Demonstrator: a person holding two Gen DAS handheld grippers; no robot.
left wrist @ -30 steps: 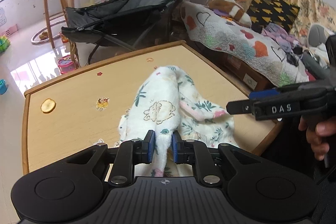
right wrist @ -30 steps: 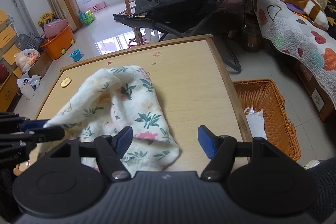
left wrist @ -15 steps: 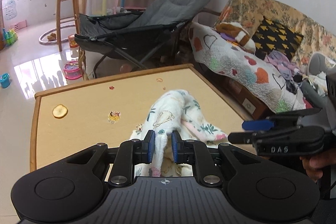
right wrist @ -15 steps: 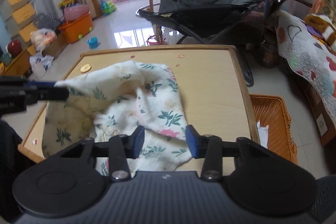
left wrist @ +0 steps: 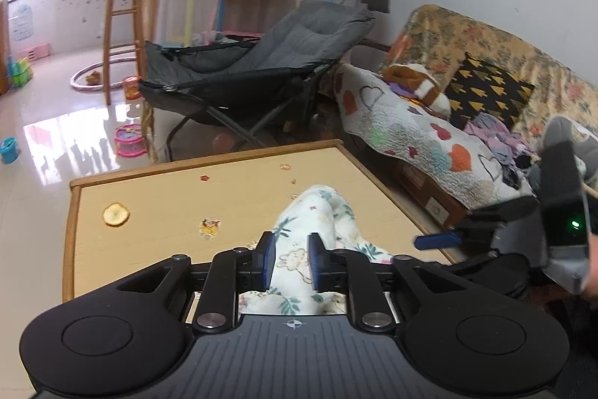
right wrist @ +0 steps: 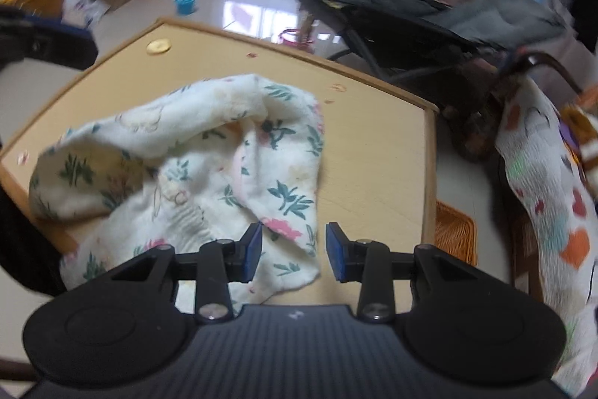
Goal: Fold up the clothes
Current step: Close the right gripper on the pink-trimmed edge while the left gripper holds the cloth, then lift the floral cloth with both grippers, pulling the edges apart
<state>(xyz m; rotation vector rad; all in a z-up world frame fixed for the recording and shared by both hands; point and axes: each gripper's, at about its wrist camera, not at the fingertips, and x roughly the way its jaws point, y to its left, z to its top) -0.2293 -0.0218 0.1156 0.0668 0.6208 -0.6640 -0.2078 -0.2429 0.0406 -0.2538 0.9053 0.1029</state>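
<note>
A white floral garment (right wrist: 209, 174) lies crumpled on the wooden table (right wrist: 373, 152), bunched toward the near edge, with part of it drooping over that edge. In the left wrist view the left gripper (left wrist: 290, 266) has a raised fold of the cloth between its blue pads; its jaws have just been opening, and the fabric fills the gap between them, so they seem to grip it only loosely, though the view does not settle how firmly. The right gripper (right wrist: 293, 255) hangs over the garment's near corner with its jaws apart; the left pad touches the cloth edge while the right pad stands clear of it over bare table. Its jaws have just been closing, with the corner of the fabric partly between them. From the left wrist view the right gripper (left wrist: 437, 242) shows at the right, beside the table edge. An orange wicker basket (right wrist: 454, 234) sits on the floor past the table's right side, near the quilt-covered sofa (left wrist: 429, 137)
</note>
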